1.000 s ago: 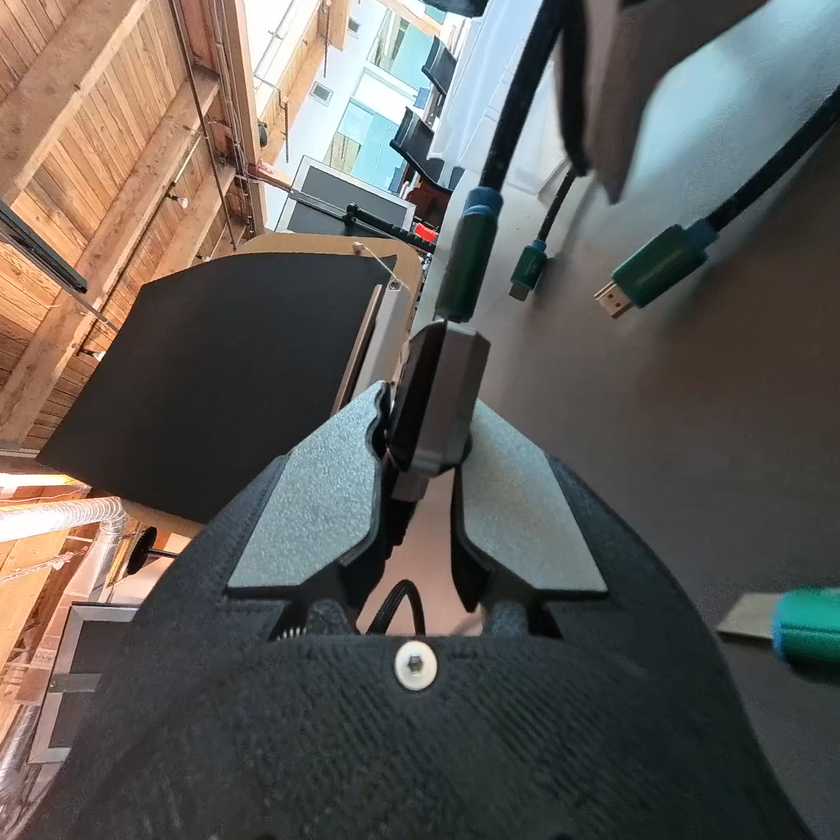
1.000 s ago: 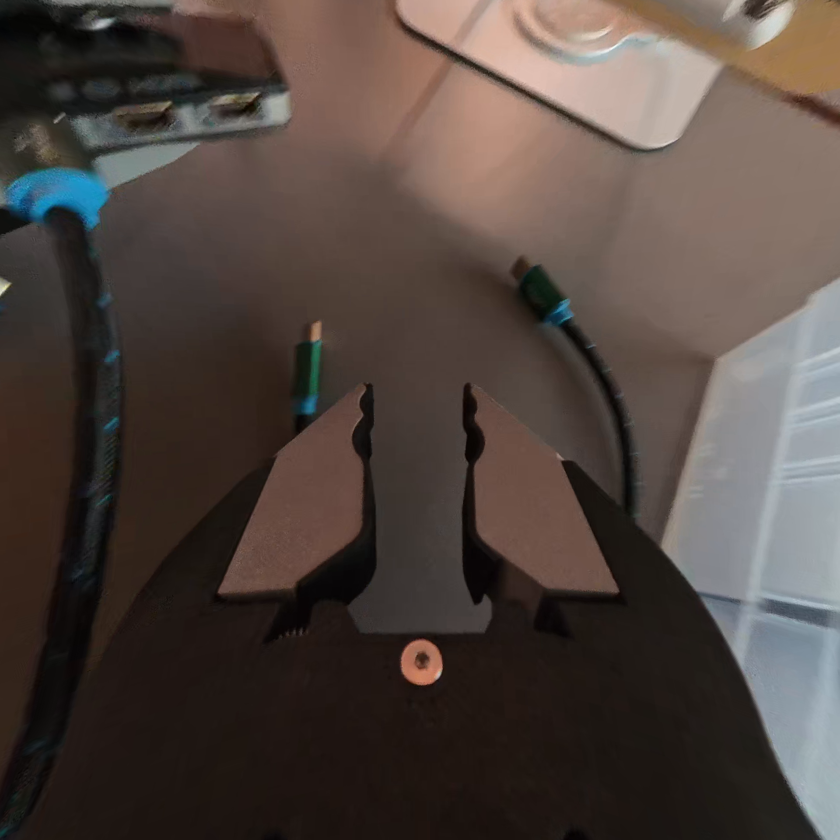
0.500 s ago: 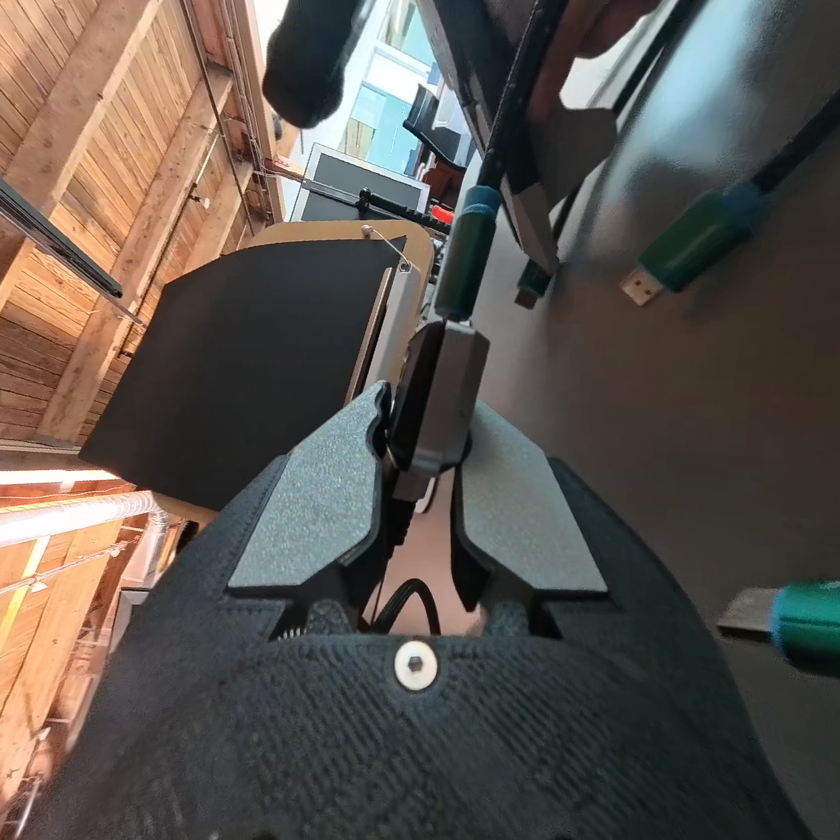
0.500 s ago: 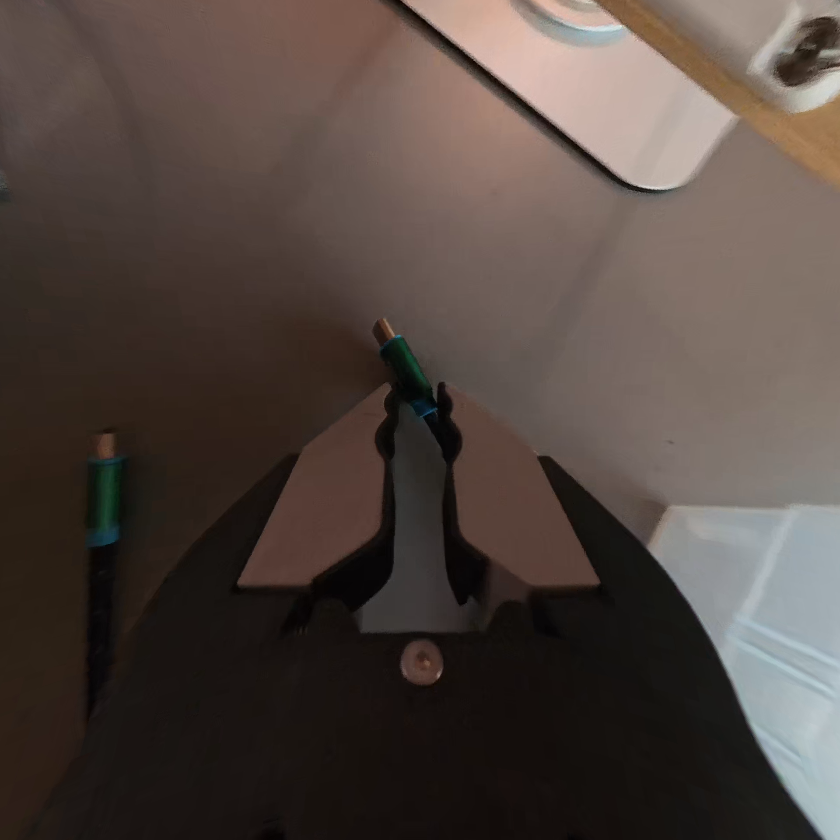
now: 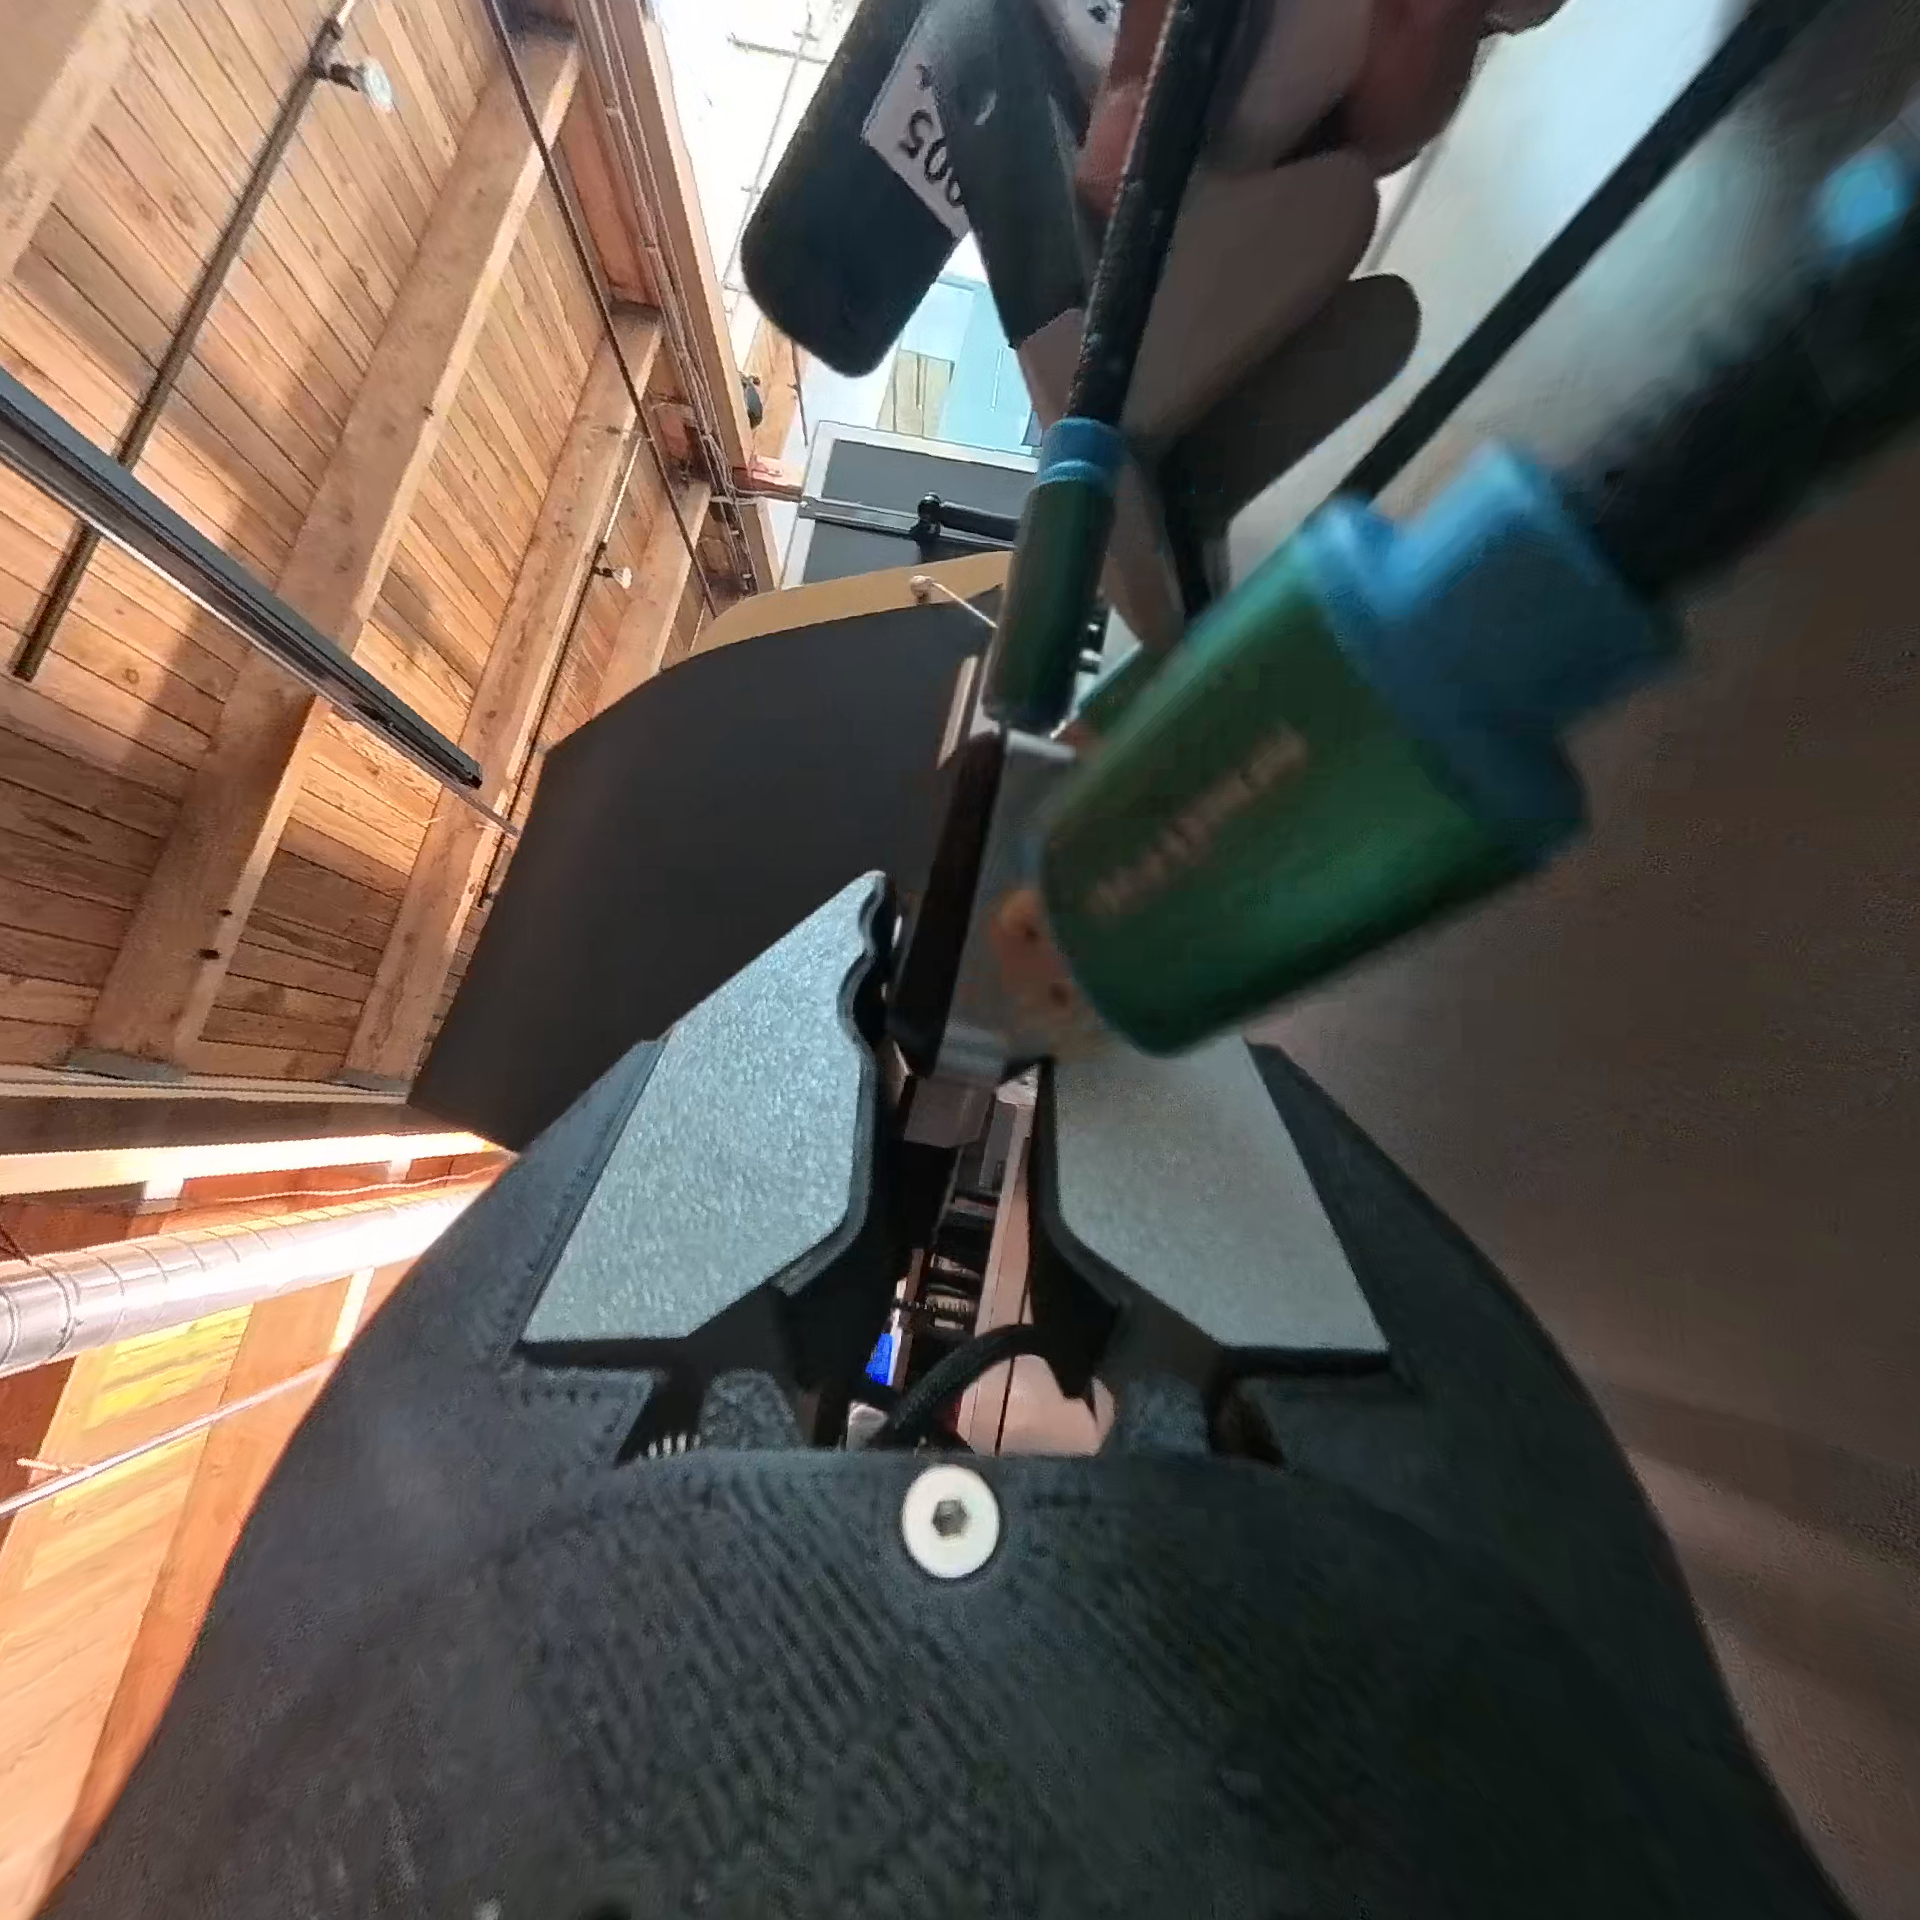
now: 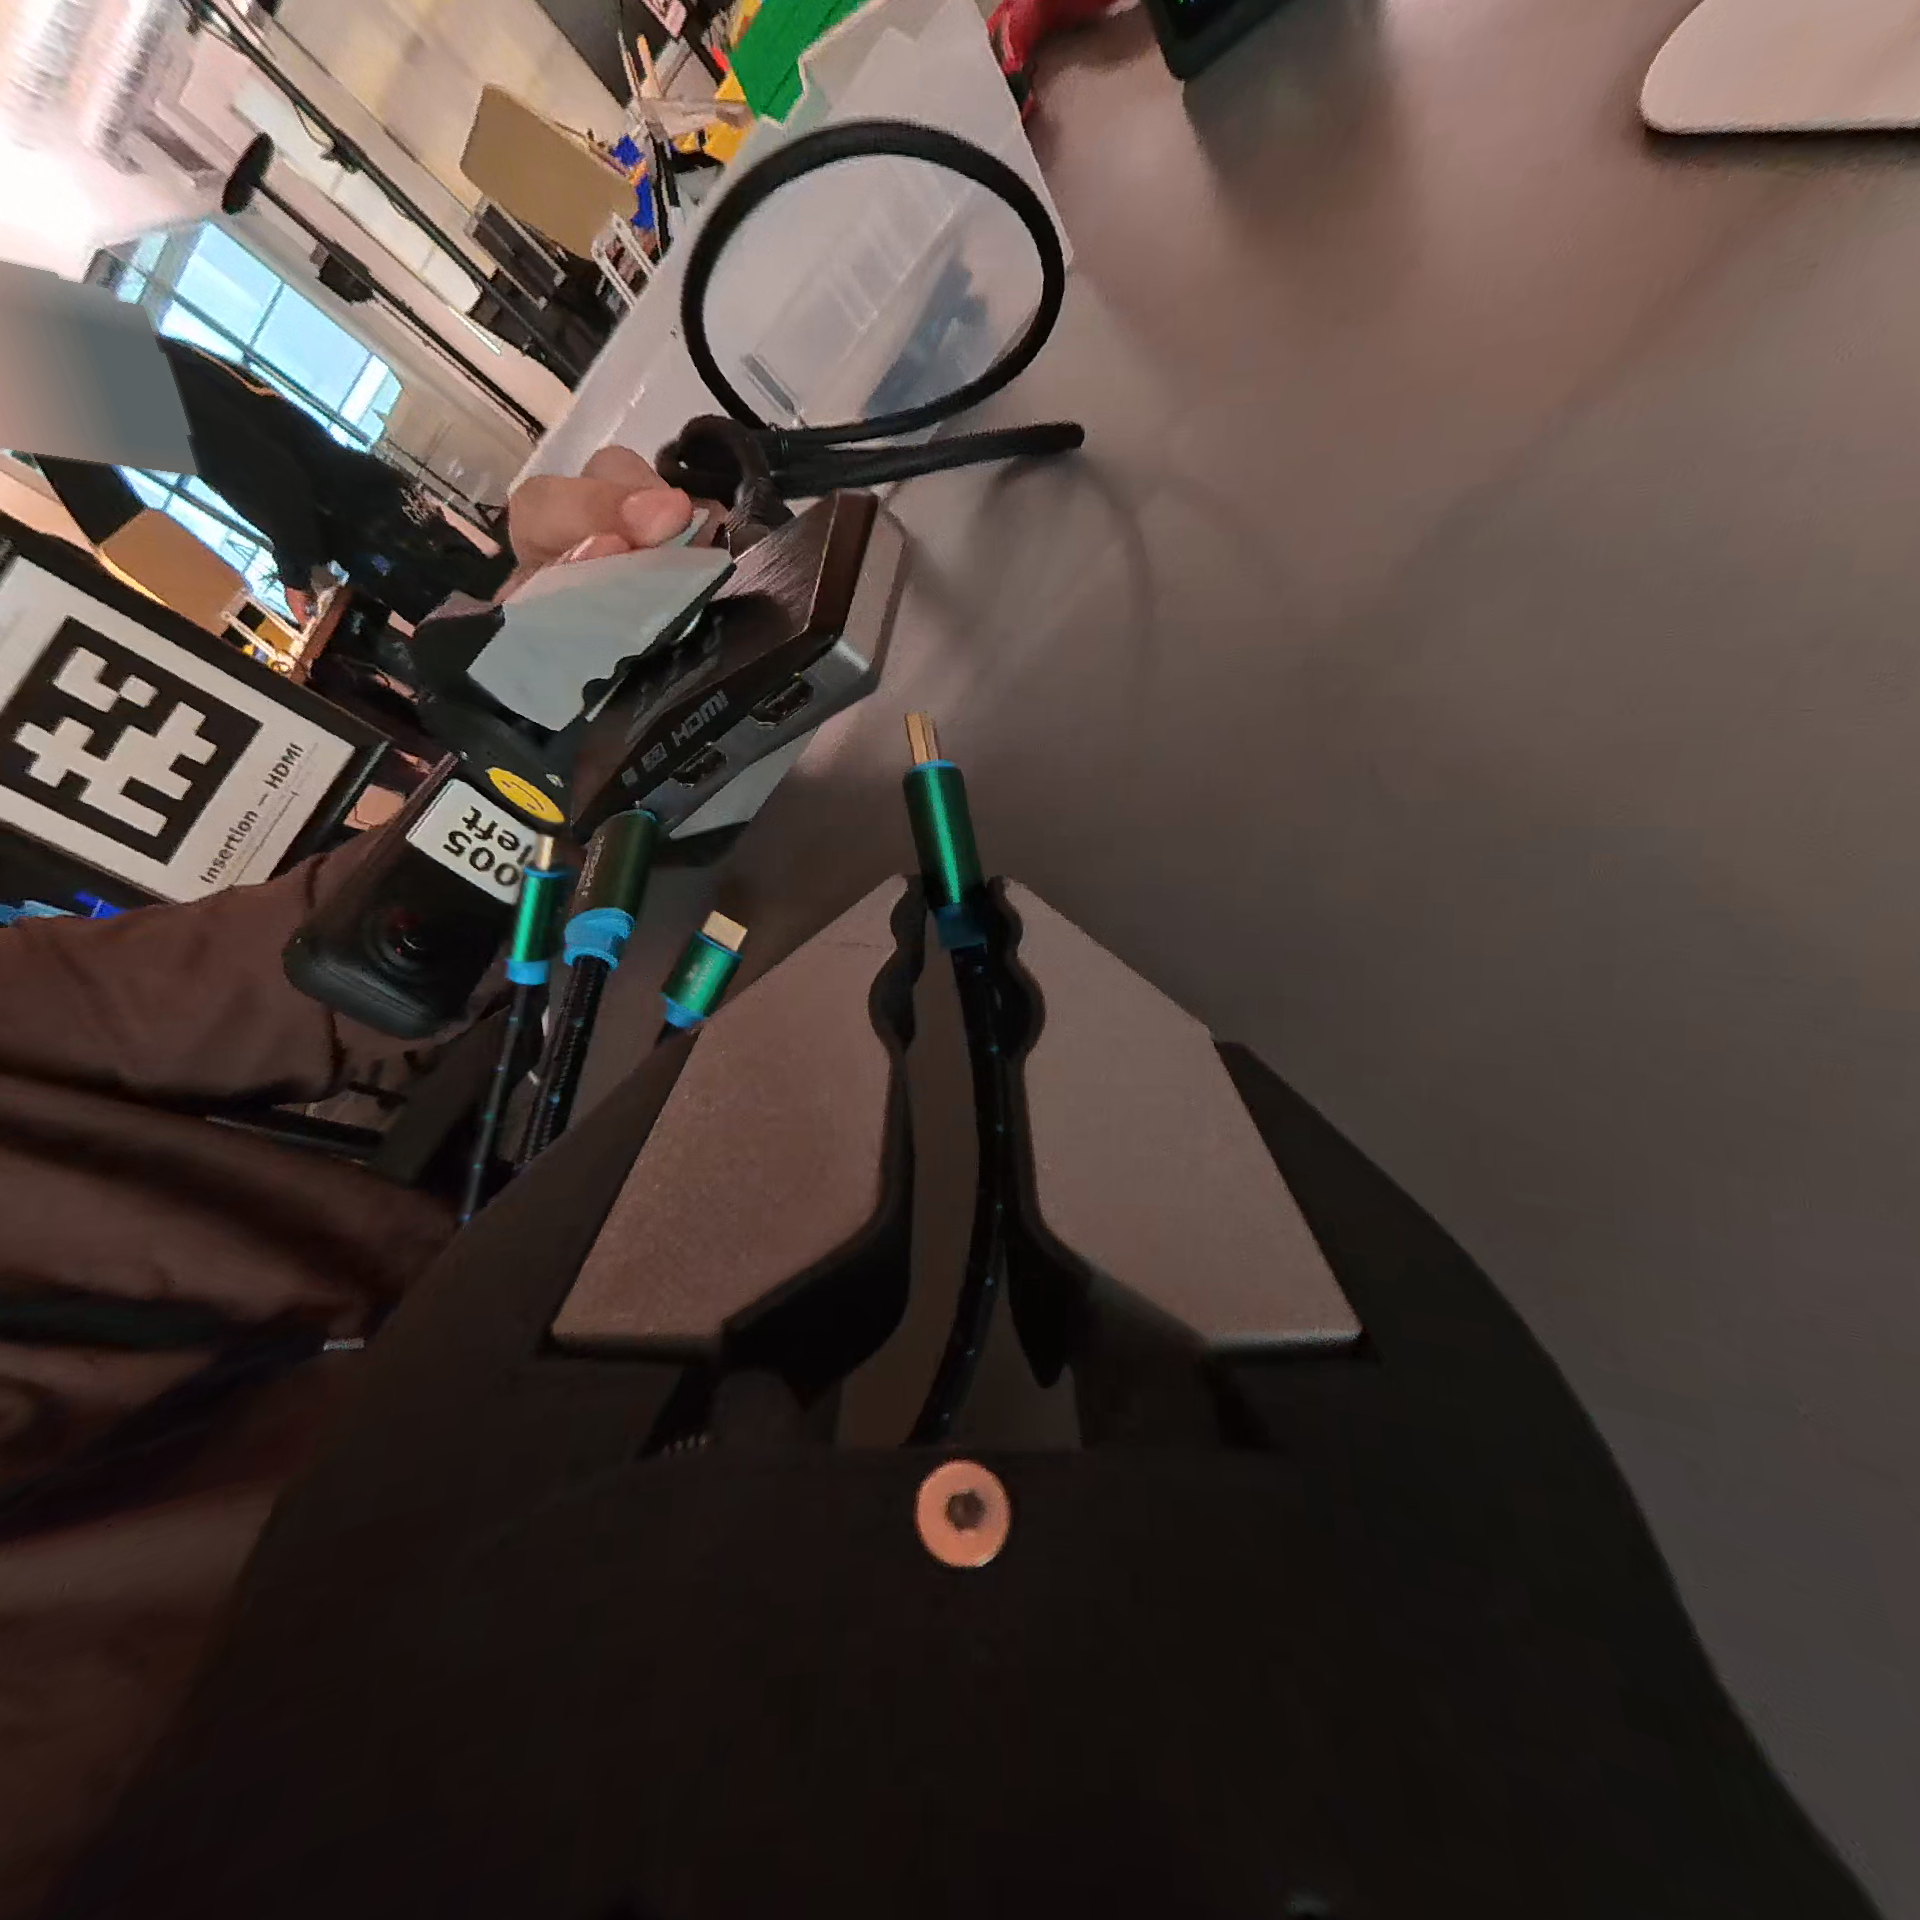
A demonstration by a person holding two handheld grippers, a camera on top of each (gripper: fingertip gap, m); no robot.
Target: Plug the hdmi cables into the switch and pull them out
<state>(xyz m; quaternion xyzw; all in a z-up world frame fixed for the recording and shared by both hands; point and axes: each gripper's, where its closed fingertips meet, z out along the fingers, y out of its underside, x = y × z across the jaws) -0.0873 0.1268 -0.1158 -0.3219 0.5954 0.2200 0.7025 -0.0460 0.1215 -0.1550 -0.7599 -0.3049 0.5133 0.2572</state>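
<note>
My left gripper is shut on the dark grey switch, held off the dark table. One green HDMI plug sits in the switch. In the right wrist view the switch shows two empty ports facing me, clamped by the left gripper's fingers. My right gripper is shut on the blue collar of a second green plug, tip pointing forward, a short way right of the switch. That plug looms blurred next to the switch in the left wrist view.
Two loose green plugs lie on the table beside the plugged-in plug. A coiled black cable lies behind the switch. A patterned marker card, a person's hand and a brown sleeve are at left. One gripper's finger ends stand about 6 cm off the other's.
My right gripper went from open above the table to shut on a green plug, lifted it and swung it toward the switch. My left gripper kept hold of the switch.
</note>
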